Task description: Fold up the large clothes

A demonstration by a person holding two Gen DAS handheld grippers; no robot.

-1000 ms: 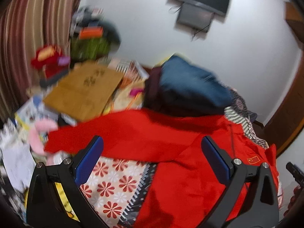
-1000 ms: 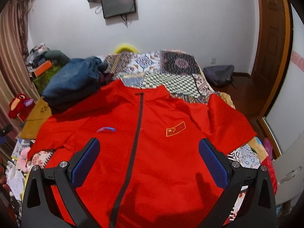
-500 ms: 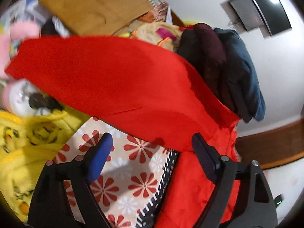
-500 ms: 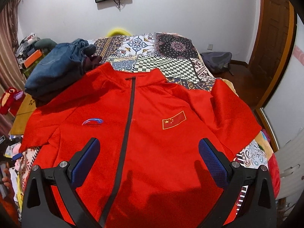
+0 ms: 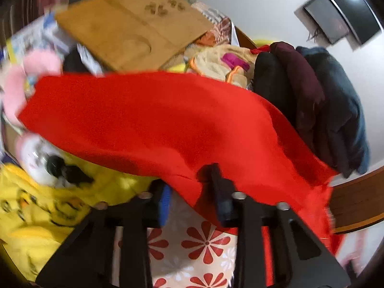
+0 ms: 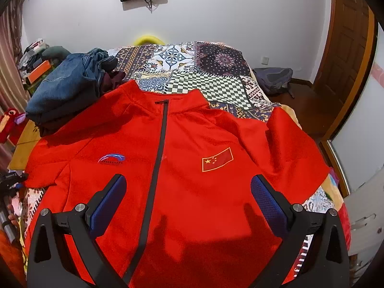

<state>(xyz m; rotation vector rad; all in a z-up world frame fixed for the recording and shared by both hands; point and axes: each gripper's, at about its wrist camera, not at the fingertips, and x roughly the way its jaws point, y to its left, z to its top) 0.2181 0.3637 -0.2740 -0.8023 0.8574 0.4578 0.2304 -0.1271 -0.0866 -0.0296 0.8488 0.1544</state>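
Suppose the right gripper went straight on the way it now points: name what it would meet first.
Most likely the front of the red jacket, near its dark zip; the open right gripper hangs above it, though the depth is unclear.

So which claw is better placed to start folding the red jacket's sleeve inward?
Left, probably. The left claw is closing on the lower edge of the red jacket's sleeve, with cloth between its jaws. The right claw hovers open over the jacket's chest, gripping nothing.
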